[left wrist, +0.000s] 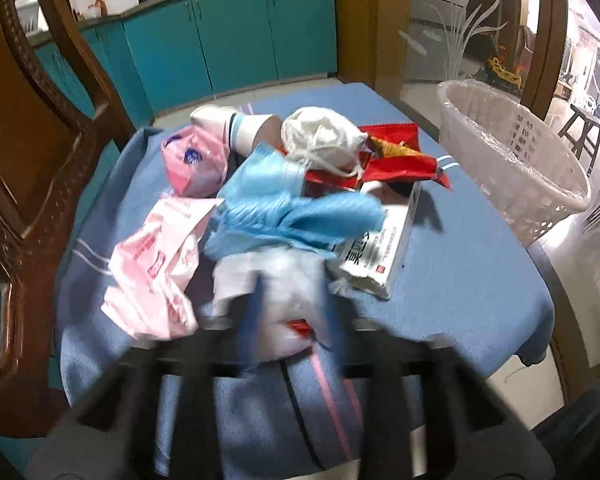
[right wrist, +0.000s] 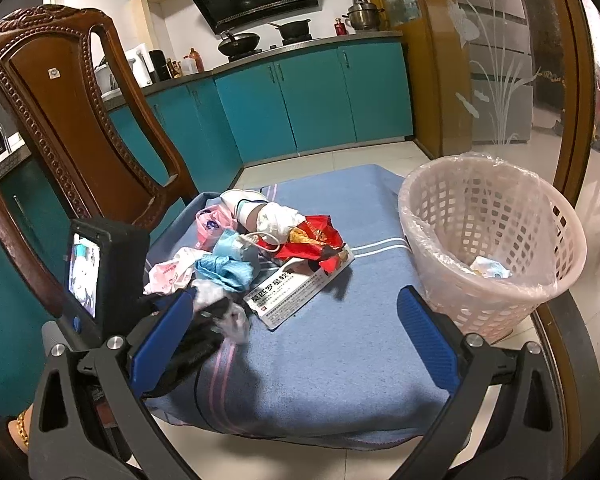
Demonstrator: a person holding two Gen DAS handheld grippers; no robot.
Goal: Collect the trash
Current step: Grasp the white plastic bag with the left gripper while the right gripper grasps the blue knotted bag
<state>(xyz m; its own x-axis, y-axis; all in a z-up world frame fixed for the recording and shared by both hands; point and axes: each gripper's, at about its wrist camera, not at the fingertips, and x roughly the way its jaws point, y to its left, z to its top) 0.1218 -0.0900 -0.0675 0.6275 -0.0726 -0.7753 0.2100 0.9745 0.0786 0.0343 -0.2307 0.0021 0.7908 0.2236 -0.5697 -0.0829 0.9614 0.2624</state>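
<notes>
A pile of trash lies on a blue blanket (left wrist: 460, 264): pink plastic bags (left wrist: 156, 256), blue masks (left wrist: 284, 208), a white mask (left wrist: 320, 136), a red snack wrapper (left wrist: 396, 160), a paper cup (left wrist: 244, 128) and a white medicine box (left wrist: 384, 248). My left gripper (left wrist: 292, 312) is blurred and shut on a white plastic wad (left wrist: 276, 280) at the pile's near edge; it also shows in the right wrist view (right wrist: 220, 312). My right gripper (right wrist: 296, 320) is open and empty above the blanket, right of the pile (right wrist: 260, 248). A lined pink-white basket (right wrist: 492, 240) stands at the right.
A carved wooden chair (right wrist: 72, 120) stands left of the blanket. Teal cabinets (right wrist: 300, 96) run along the back. A frosted glass door (right wrist: 500, 60) is behind the basket (left wrist: 516, 160), which holds a small piece of trash (right wrist: 490, 268). Tiled floor surrounds the blanket.
</notes>
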